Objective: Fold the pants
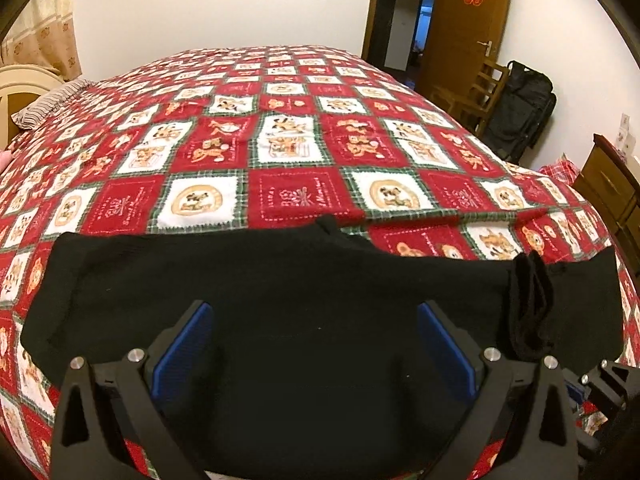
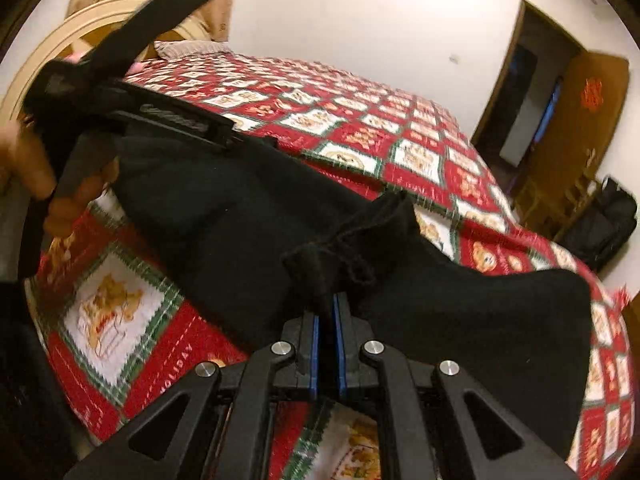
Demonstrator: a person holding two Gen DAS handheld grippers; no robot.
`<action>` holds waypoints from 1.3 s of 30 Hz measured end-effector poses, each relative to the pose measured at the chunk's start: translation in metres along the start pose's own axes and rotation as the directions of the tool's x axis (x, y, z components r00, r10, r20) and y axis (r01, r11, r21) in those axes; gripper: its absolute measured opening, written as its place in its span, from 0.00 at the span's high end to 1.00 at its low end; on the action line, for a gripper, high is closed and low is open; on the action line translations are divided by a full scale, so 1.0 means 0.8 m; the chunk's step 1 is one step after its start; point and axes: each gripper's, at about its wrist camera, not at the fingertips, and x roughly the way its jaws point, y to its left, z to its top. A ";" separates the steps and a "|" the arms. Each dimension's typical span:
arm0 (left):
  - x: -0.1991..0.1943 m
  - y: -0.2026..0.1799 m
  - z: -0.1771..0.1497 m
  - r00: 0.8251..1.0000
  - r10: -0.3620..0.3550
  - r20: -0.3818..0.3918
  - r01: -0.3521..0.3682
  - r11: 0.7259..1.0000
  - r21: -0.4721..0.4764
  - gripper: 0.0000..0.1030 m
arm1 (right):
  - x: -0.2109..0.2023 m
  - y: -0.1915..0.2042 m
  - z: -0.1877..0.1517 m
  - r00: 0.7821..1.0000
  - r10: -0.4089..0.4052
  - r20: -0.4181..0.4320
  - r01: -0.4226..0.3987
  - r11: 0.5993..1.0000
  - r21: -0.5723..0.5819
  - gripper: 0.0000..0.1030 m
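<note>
Pants of black, matte, soft knit cloth lie spread across the near edge of a bed, on a quilt of red and white squares with green plaid borders and printed teddy bears. In the left wrist view the cloth forms a wide dark band from left to right, its far edge slightly wavy, with a bunched fold of cloth standing up toward the right end. The left gripper hangs just above the middle of that band; its two black fingers with blue ribbed pads stand wide apart and nothing is pinched between them, the cloth showing in the gap.

In the right wrist view the right gripper has its blue pads pressed together on a gathered, wrinkled clump of the pants, so that the cloth rises to the fingertips and slopes away to the left and right. To the far left, a person's hand grips the black handle of the other gripper, somewhat blurred.

Beyond the bed on the right are a brown wooden door with a red paper ornament, a wooden chair and a black bag. A cream curved headboard stands at the far left.
</note>
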 end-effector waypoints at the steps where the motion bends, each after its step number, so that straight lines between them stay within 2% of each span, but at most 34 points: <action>1: 0.001 -0.001 0.000 1.000 -0.001 0.001 0.001 1.000 0.004 0.00 | -0.001 0.003 -0.002 1.000 0.005 0.012 -0.004 1.000 -0.013 0.94; 10: 0.002 -0.011 -0.001 1.000 -0.009 -0.005 0.009 0.999 0.031 0.00 | 0.019 0.015 -0.002 1.000 0.019 -0.018 -0.020 0.998 -0.061 0.91; 12: 0.000 -0.013 0.001 1.000 -0.006 0.001 0.006 0.999 0.038 0.00 | 0.015 0.011 0.001 0.996 0.083 -0.032 -0.084 0.996 -0.027 0.74; 13: -0.001 -0.014 0.002 1.000 -0.007 0.003 0.006 0.999 0.039 0.00 | 0.008 0.005 0.003 0.987 0.157 -0.031 -0.157 0.988 0.013 0.70; 14: -0.003 -0.015 0.003 1.000 -0.009 0.006 0.008 0.999 0.040 0.00 | -0.004 -0.003 0.006 0.970 0.242 -0.013 -0.240 0.969 0.061 0.67; 15: -0.003 -0.017 0.005 1.000 -0.011 0.007 0.011 0.999 0.041 0.00 | -0.016 -0.010 0.009 0.957 0.289 0.010 -0.289 0.953 0.091 0.67; 17: -0.006 -0.024 0.009 1.000 -0.022 0.012 0.021 0.999 0.050 0.00 | -0.044 -0.028 0.015 0.946 0.318 0.059 -0.323 0.939 0.121 0.67; 19: -0.010 -0.037 0.014 0.999 -0.040 0.025 0.038 0.996 0.078 0.00 | -0.068 -0.065 0.018 0.958 0.263 0.114 -0.280 0.945 0.171 0.67; 21: -0.014 -0.055 0.021 0.997 -0.062 0.042 0.057 0.992 0.112 0.00 | -0.077 -0.114 0.015 0.981 0.157 0.117 -0.183 0.947 0.263 0.67; 23: -0.016 -0.076 0.027 0.993 -0.111 0.045 0.104 0.986 0.132 0.00 | -0.075 -0.169 0.003 0.997 0.019 0.081 -0.047 0.929 0.367 0.67; 25: -0.014 -0.096 0.029 0.987 -0.154 0.036 0.147 0.979 0.145 0.00 | -0.064 -0.202 -0.007 0.999 -0.030 0.034 0.013 0.909 0.418 0.67; 27: -0.009 -0.117 0.028 0.987 -0.159 0.035 0.151 0.975 0.162 0.00 | -0.042 -0.218 -0.011 0.996 -0.073 -0.043 0.085 0.905 0.417 0.68; 29: 0.003 -0.135 0.023 0.992 -0.122 0.019 0.116 0.978 0.174 0.00 | -0.020 -0.230 -0.011 0.993 -0.080 -0.083 0.108 0.893 0.438 0.68; 32: 0.027 -0.150 0.012 0.998 -0.047 -0.033 0.052 0.984 0.172 0.00 | 0.012 -0.241 -0.024 0.984 -0.032 -0.173 0.112 0.869 0.482 0.68; 33: 0.035 -0.149 0.008 0.998 -0.025 -0.055 0.033 0.987 0.156 0.00 | 0.014 -0.242 -0.028 0.986 -0.035 -0.164 0.112 0.865 0.489 0.67; 35: 0.046 -0.137 0.004 0.992 -0.063 -0.112 0.075 0.991 0.107 0.00 | 0.001 -0.242 -0.032 0.990 -0.041 -0.137 0.105 0.860 0.500 0.67; 36: 0.050 -0.129 0.002 0.984 -0.109 -0.143 0.119 0.991 0.065 0.00 | -0.004 -0.241 -0.034 0.991 -0.047 -0.122 0.103 0.856 0.506 0.67; 39: 0.046 -0.121 0.003 0.973 -0.186 -0.138 0.190 0.982 0.015 0.00 | -0.026 -0.236 -0.035 0.995 -0.069 -0.073 0.097 0.849 0.520 0.67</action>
